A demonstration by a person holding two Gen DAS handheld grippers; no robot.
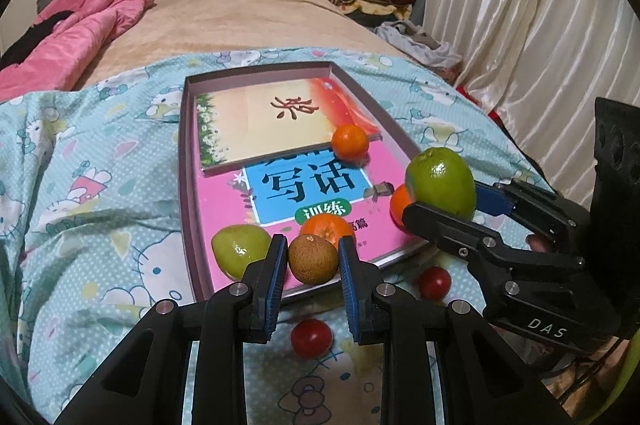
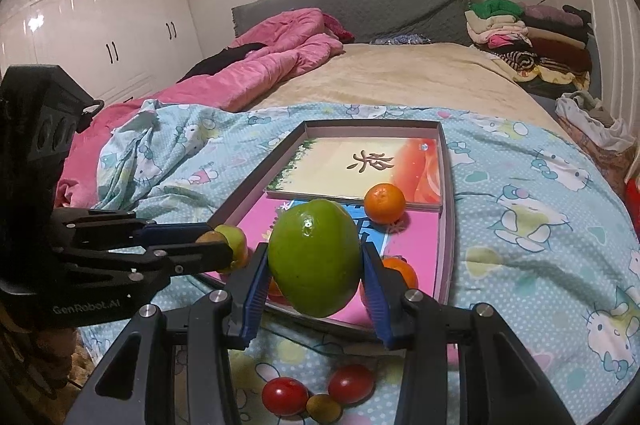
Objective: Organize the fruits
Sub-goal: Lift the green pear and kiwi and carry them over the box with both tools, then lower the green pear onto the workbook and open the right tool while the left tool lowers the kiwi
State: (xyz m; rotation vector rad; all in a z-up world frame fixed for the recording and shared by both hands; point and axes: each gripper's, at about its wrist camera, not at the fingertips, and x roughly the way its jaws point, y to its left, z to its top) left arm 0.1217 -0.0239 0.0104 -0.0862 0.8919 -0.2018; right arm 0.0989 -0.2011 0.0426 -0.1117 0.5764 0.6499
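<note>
My left gripper point(image 1: 313, 259) is shut on a small brown longan point(image 1: 313, 258), held over the near edge of a shallow box point(image 1: 184, 161) lined with books. My right gripper point(image 2: 316, 273) is shut on a large green fruit point(image 2: 315, 257), held above the box's near right corner; it also shows in the left wrist view point(image 1: 440, 182). In the box lie a second green fruit point(image 1: 239, 254) and three oranges point(image 1: 350, 142) point(image 1: 326, 229) point(image 1: 399, 203). Two cherry tomatoes point(image 1: 311, 338) point(image 1: 434, 282) and another small brown fruit point(image 2: 323, 408) lie on the bedsheet in front of the box.
The box rests on a blue cartoon-print sheet point(image 1: 100, 209) on a bed. A pink quilt point(image 2: 276, 57) lies at the far left. Folded clothes point(image 2: 528, 33) are stacked at the far right. A curtain point(image 1: 540, 25) hangs on the right.
</note>
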